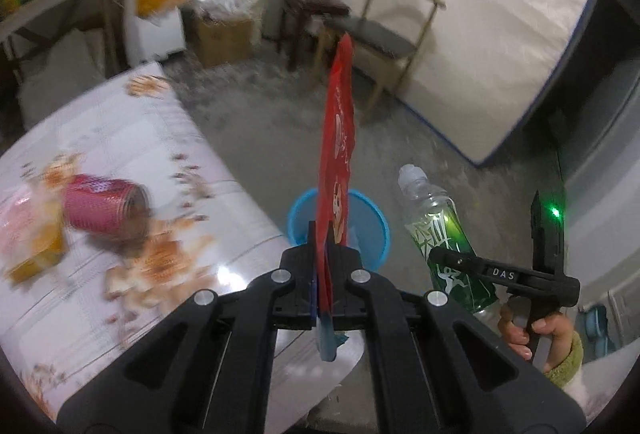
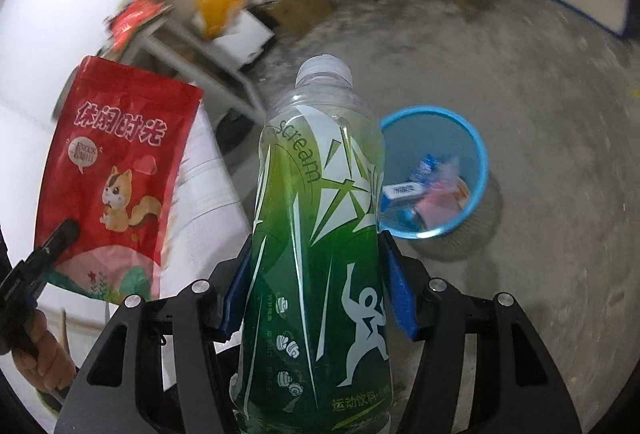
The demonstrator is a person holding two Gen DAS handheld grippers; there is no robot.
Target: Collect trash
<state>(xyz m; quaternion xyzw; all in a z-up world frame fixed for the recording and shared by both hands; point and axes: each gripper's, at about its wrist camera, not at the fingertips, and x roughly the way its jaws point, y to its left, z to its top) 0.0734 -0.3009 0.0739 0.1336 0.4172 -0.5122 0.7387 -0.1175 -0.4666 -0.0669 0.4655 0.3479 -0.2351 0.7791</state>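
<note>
My left gripper (image 1: 322, 234) is shut on a red snack bag (image 1: 338, 137), held edge-on above the blue trash bin (image 1: 376, 218) on the floor. The bag shows face-on in the right wrist view (image 2: 120, 169), with the left gripper (image 2: 66, 230) pinching its lower edge. My right gripper (image 2: 316, 254) is shut on a green drink bottle (image 2: 316, 218), upright, left of the blue bin (image 2: 478, 149) that holds several wrappers (image 2: 432, 189). The bottle (image 1: 444, 230) and right gripper (image 1: 460, 262) show right of the bin in the left wrist view.
A table with a floral cloth (image 1: 120, 153) at left bears a pink can (image 1: 104, 209) lying on its side and an orange packet (image 1: 36, 254). A chair (image 1: 392, 33), stool (image 1: 312, 13), cardboard box (image 1: 224, 33) and leaning mattress (image 1: 480, 13) stand beyond on the concrete floor.
</note>
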